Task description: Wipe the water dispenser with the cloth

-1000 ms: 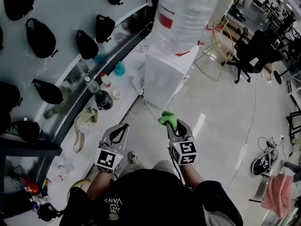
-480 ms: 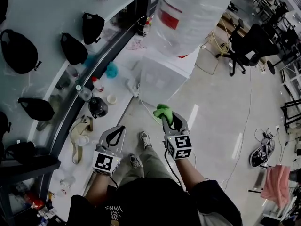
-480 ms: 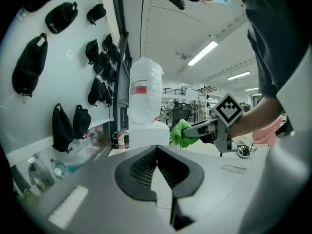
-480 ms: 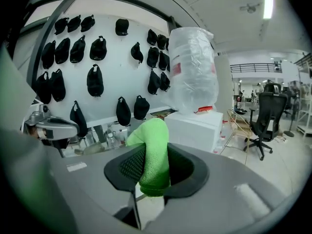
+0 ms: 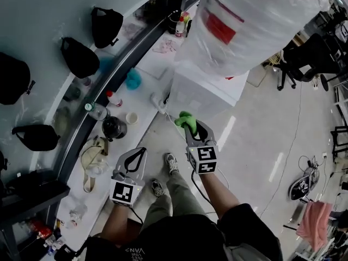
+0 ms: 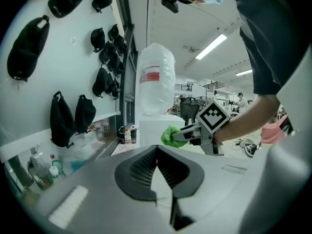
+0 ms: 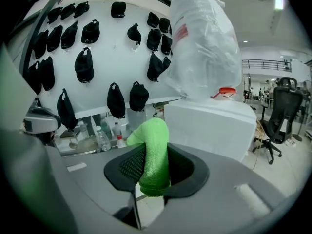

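Note:
The water dispenser (image 5: 209, 94) is a white box with a large plastic-wrapped bottle (image 5: 255, 20) on top. My right gripper (image 5: 189, 126) is shut on a green cloth (image 5: 184, 120), held just short of the dispenser's lower front and apart from it. In the right gripper view the cloth (image 7: 153, 152) sticks up between the jaws, with the dispenser (image 7: 209, 123) behind it to the right. My left gripper (image 5: 143, 151) hangs lower and to the left, shut with nothing in it. In the left gripper view its jaws (image 6: 156, 149) meet at the tips, and the cloth (image 6: 170, 135) shows beyond them.
A low shelf (image 5: 147, 64) along the white wall carries bottles, a dark kettle (image 5: 114, 127) and a power strip. Black bags (image 5: 81, 56) hang on the wall. An office chair (image 5: 310, 56) stands at the far right. The person's shoes (image 5: 172, 162) are on the floor below the grippers.
The view has closed in on the dispenser. My right gripper with the cloth has moved forward towards its front. The left gripper stays low and shut.

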{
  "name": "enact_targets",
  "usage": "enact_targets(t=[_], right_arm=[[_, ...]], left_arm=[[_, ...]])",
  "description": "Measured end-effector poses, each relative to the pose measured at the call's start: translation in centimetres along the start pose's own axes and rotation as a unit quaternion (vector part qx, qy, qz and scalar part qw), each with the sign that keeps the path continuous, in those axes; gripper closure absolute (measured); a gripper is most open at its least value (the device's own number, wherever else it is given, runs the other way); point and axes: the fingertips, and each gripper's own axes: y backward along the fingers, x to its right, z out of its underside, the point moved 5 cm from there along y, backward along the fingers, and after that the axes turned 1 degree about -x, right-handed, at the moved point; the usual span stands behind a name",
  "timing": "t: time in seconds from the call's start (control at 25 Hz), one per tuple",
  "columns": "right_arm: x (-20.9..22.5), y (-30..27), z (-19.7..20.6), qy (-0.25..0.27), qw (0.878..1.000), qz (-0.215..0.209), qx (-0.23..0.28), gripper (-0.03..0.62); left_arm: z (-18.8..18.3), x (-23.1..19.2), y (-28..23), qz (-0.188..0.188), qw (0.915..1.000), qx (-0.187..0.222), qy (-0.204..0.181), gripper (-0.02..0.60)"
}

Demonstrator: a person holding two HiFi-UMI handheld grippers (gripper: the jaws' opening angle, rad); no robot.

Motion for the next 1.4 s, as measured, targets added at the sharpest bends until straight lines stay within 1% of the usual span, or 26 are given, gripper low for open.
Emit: enact_targets(t=[0.16, 0.36, 0.56, 0.72, 0.88, 1.04, 1.24, 1.4], right_arm=[[0.5, -4.8, -0.5, 0.011, 1.0, -0.011, 0.002, 0.48], [1.7, -10.6, -2.1, 0.014, 1.0, -0.002, 0.01, 0.48], [2.3, -14.3, -2.9, 0.004, 1.0, 0.008, 0.006, 0.48], [2.6, -16.0, -3.4, 0.0, 1.0, 0.017, 0.0, 0.48], [3.2, -15.6, -2.7, -0.001, 1.0, 0.025, -0.007, 0.479], [4.6, -13.5, -1.7, -0.01, 0.999, 0.044, -0.007, 0.479], [7.9, -9.4, 0.5, -0.023, 0.996, 0.086, -0.017, 0.479], [10.9, -5.8, 2.6, -0.032, 0.991, 0.125, -0.029, 0.479]], left_arm=[[0.9, -0.8, -1.8, -0.012, 0.9999, -0.007, 0.001, 0.58], [2.0, -1.9, -4.4, -0.011, 0.9997, -0.014, 0.018, 0.58], [3.1, -1.7, -5.3, -0.008, 0.9993, -0.026, 0.027, 0.58], [3.6, -1.5, -5.8, -0.003, 0.9988, -0.034, 0.034, 0.58], [3.9, -1.4, -5.9, 0.006, 0.9988, -0.038, 0.03, 0.58], [4.1, -1.2, -5.9, 0.019, 0.9987, -0.043, 0.021, 0.58], [4.1, 0.2, -6.4, 0.044, 0.9977, -0.049, 0.013, 0.58], [3.8, 1.8, -7.2, 0.07, 0.9965, -0.045, 0.003, 0.58]])
